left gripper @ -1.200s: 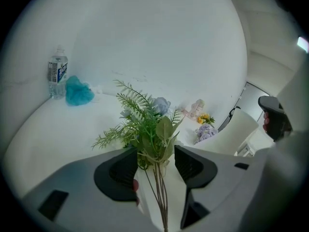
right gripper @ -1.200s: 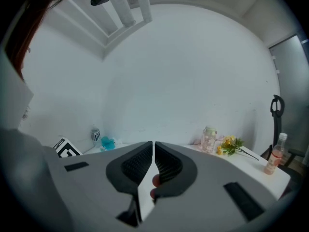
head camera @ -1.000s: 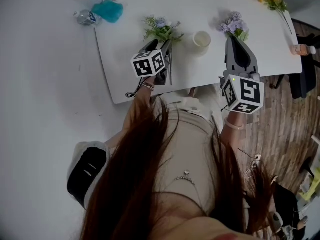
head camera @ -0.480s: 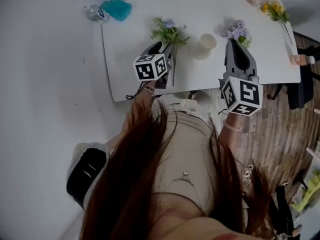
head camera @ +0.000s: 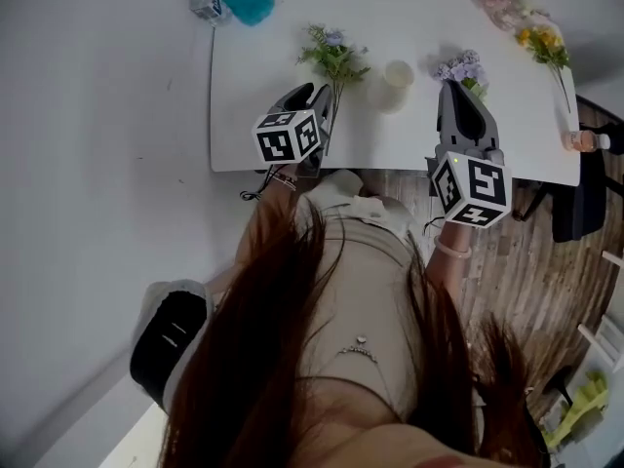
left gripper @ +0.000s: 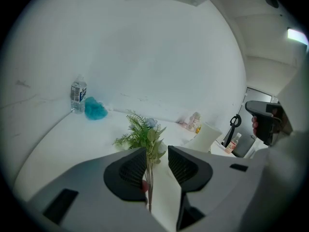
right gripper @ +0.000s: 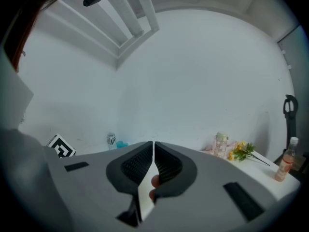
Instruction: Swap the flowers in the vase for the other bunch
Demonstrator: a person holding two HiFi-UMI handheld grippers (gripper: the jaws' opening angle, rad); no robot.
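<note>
Left tongs (head camera: 320,94) have pulled their jaws closer since a sec ago. A gap remains, so they're partly spread, not pinching. Stems (left gripper: 149,178) of the green bunch (head camera: 333,57) run btwn the jaws, lying against the left pad (left gripper: 133,166) and clear of the right one. Bunch head, w/ a pale blue bloom, sits at 12 o'clock of those tongs, just past the tips.

Vase (head camera: 398,72), a small white cup, stands upright on the table (head camera: 263,96) at 3 o'clock of the green bunch, near it but apart. Purple bunch (head camera: 460,66) is at 3 o'clock of the vase, right at the tips of the right tongs (head camera: 454,86); can't tell if they touch. Right tongs' jaws are pressed together, only a thin slit btwn the pads, nothing seen in it.

Far left table corner, approx 10 o'clock of the left tongs: water bottle (head camera: 203,2) beside a teal puff (head camera: 247,3). Yellow flowers (head camera: 543,45) lie at 2 o'clock of the right tongs, near the far right corner. Pink bottle (head camera: 583,140) is at 3 o'clock, by the table's right edge.
</note>
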